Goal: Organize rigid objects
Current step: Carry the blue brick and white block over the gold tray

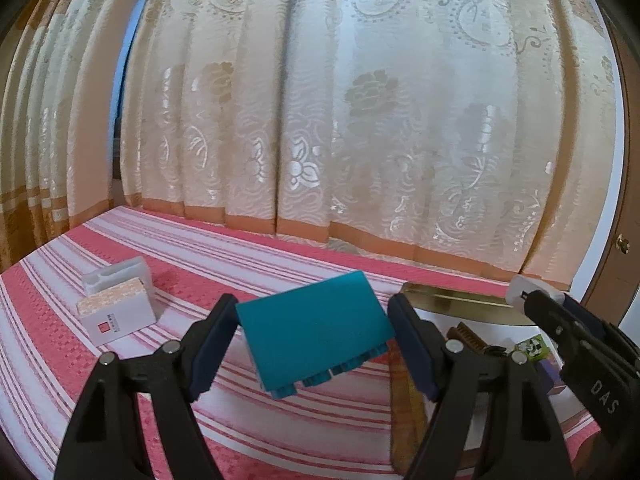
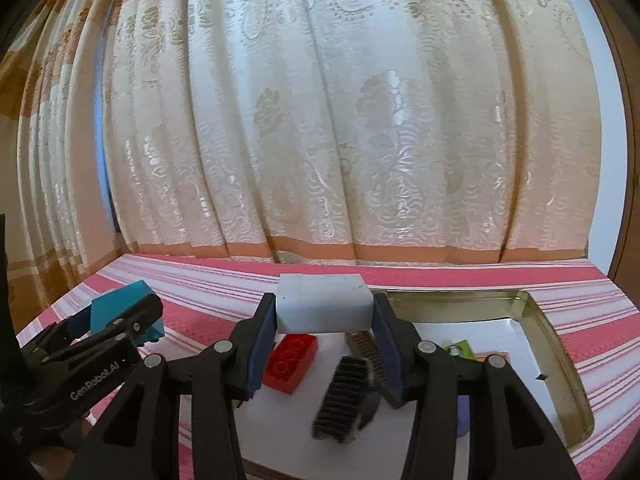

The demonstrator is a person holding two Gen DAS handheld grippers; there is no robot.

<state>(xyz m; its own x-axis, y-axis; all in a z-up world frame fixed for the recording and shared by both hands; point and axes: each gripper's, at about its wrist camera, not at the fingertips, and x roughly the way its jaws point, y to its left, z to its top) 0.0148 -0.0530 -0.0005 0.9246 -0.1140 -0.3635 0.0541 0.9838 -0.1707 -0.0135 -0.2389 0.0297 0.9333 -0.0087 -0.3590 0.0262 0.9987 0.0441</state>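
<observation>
Keep both loads level: the left hand-held gripper [image 1: 314, 334] clamps the flat teal plastic block [image 1: 314, 330], the right hand-held gripper [image 2: 324, 318] pinches the white rounded plastic block [image 2: 323, 304] (above the gold-rimmed metal tray [image 2: 560, 344], lower right).

A teal block [image 1: 312, 332] shows between black tongs [image 1: 312, 320] with blue pads. The white block [image 2: 324, 304] is plain. The cloth on the tabletop [image 1: 240, 256] is pink with white stripes; the curtain [image 1: 340, 100] cream, floral, orange-hemmed. A red brick [image 2: 290, 362] lies in the gold-rimmed tray [image 2: 560, 336].

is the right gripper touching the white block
Touching. The right wrist view shows the right gripper with both pads pressed against the white block's sides.
</observation>
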